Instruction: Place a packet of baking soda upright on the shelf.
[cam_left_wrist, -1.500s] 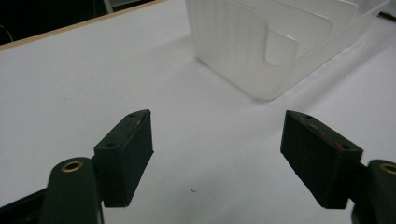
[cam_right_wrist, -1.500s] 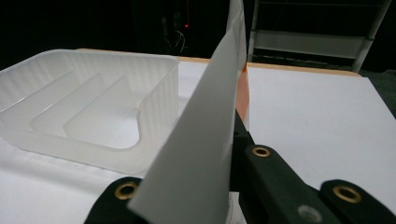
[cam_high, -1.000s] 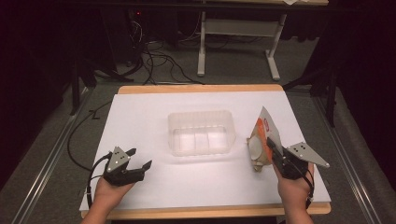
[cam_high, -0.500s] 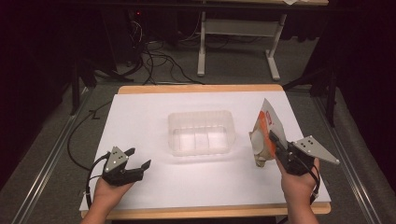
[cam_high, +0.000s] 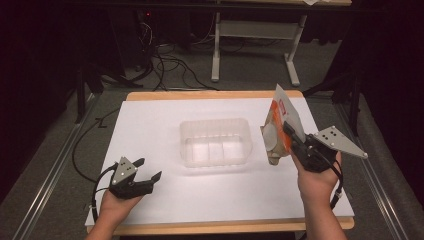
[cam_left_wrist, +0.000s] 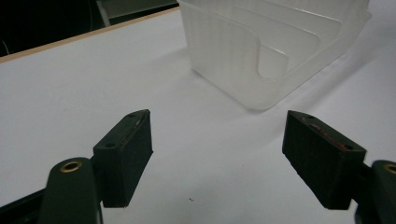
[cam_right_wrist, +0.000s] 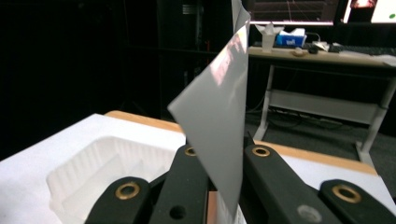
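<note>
At the right side of the white table (cam_high: 150, 125), the right gripper (cam_high: 295, 139) held a packet (cam_high: 278, 131) upright above the surface, its jaws clamped on the packet's edge; the packet stood just right of a clear plastic container (cam_high: 216, 142) with divided compartments, which sat at the table's centre. In the right gripper view the packet's silver back (cam_right_wrist: 219, 126) rose between the jaws. At the near left, the left gripper (cam_high: 150, 172) rested low over the table, jaws spread apart and holding nothing, well apart from the container (cam_left_wrist: 275, 46).
</note>
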